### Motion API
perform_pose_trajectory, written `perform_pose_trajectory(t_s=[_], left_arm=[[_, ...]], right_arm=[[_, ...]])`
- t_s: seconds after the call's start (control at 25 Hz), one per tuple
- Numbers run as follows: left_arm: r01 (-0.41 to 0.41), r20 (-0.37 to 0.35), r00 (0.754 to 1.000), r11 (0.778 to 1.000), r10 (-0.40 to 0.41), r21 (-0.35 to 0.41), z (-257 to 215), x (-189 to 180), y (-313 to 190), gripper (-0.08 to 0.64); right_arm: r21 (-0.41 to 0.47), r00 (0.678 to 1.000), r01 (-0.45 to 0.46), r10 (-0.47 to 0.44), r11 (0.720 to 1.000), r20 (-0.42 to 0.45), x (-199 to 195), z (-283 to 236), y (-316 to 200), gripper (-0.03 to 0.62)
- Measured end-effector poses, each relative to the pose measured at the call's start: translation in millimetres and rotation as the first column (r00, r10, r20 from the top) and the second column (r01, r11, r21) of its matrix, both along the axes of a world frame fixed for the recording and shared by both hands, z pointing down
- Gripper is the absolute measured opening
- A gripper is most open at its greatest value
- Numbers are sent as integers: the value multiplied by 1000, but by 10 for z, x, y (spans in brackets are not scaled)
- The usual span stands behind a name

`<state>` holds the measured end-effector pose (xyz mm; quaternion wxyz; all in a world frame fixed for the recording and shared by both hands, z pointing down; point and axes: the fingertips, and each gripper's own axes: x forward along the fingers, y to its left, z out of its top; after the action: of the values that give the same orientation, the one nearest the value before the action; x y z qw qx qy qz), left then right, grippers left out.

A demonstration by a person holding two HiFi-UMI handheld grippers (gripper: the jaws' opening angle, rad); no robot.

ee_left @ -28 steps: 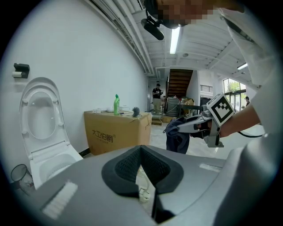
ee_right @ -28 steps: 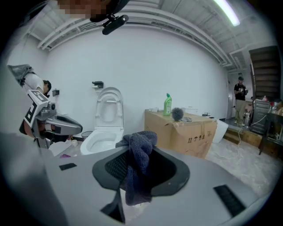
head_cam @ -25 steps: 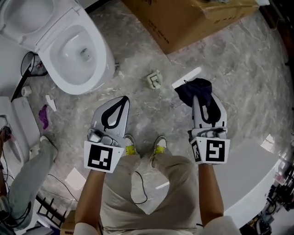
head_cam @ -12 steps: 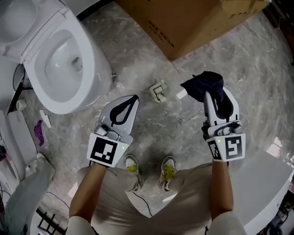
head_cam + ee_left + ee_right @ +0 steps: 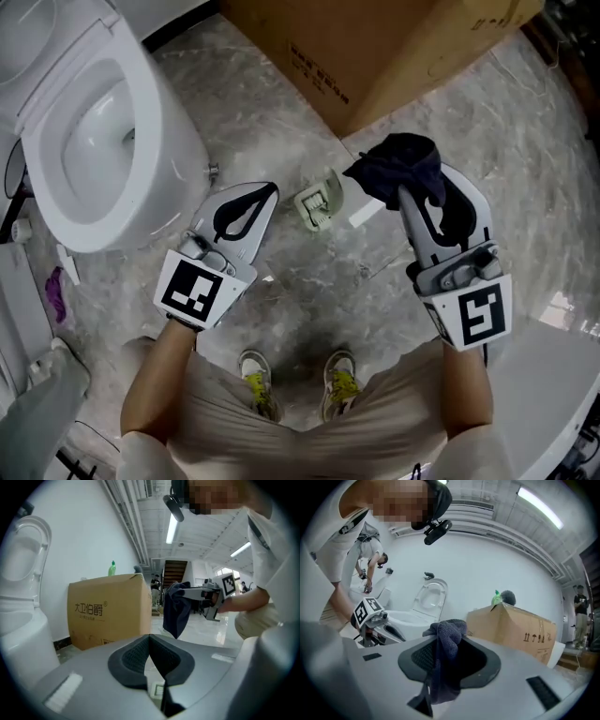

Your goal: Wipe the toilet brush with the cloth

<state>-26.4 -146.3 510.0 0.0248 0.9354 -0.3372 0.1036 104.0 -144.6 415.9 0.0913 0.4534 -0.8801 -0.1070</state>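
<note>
Overhead, the right gripper (image 5: 405,192) pinches the dark cloth (image 5: 398,161), which hides its tips; the left gripper (image 5: 269,190) is closed, empty. Only the toilet brush (image 5: 507,597) tip peeks above the cardboard box (image 5: 520,625).

I see a dark navy knitted cloth (image 5: 398,167) right of centre. The left gripper (image 5: 268,192) and right gripper (image 5: 415,192) are grey with black-and-white square markers. White ceramic toilet (image 5: 155,122) upper left, brown cardboard box (image 5: 375,47) at top, grey white-veined marble floor (image 5: 309,281).

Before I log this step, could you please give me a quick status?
Left gripper shut, empty. Right gripper shut on dark cloth. Toilet brush in neither gripper. Cardboard box ahead.
</note>
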Motion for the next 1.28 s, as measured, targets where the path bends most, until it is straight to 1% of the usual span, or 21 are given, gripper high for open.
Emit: perform_pose_trajectory(t_s=[0.08,0.12,0.16,0.24,0.32,0.36,0.48,0.52,0.64,0.72,0.88,1.08,1.2,1.28], left_arm=[[-29,64,998,997,24,70,-10,24,-14,-3],[-34,78,997,995,27,92,-23,38,-20,-3],[-33,69,997,995,27,98,-41,52,-27,-3],[-30,15,999,996,29,78,-63,91,-36,-3],[-37,-22,999,998,39,58,-44,115,-27,-3],[-39,-15,999,998,40,53,-8,103,-23,-3],[-32,55,998,998,29,59,117,96,-68,-3],[-26,49,999,998,23,54,119,126,-98,-3],[-21,-20,1000,1000,21,19,77,199,-150,-3],[-26,-16,1000,1000,26,17,98,209,-148,-3],[-36,-2,999,999,36,7,141,253,-130,-3],[-53,26,998,999,53,7,193,223,-62,-3],[-36,16,999,999,36,-8,201,169,-79,-3],[-31,4,1000,999,31,-11,177,157,-84,-3]], right_arm=[[25,998,27,-25,999,-52,-90,73,-21,126],[43,996,41,-38,998,-83,-152,96,-19,126],[61,992,55,-48,997,-115,-219,118,-12,126],[81,983,76,-61,994,-171,-338,184,-3,126],[76,979,89,-73,993,-192,-430,264,-19,126],[66,977,94,-79,993,-197,-467,311,-30,126],[26,967,101,-92,995,-238,-513,455,-57,126],[16,962,104,-96,994,-256,-516,498,-61,126],[-11,942,120,-117,993,-316,-547,655,-56,126],[-30,928,137,-138,990,-345,-578,764,-27,126],[-70,914,159,-174,985,-367,-589,906,20,127],[-85,907,167,-187,982,-377,-607,915,61,127],[-99,906,168,-194,981,-377,-630,934,76,127],[-115,899,170,-201,979,-389,-645,976,84,127]])
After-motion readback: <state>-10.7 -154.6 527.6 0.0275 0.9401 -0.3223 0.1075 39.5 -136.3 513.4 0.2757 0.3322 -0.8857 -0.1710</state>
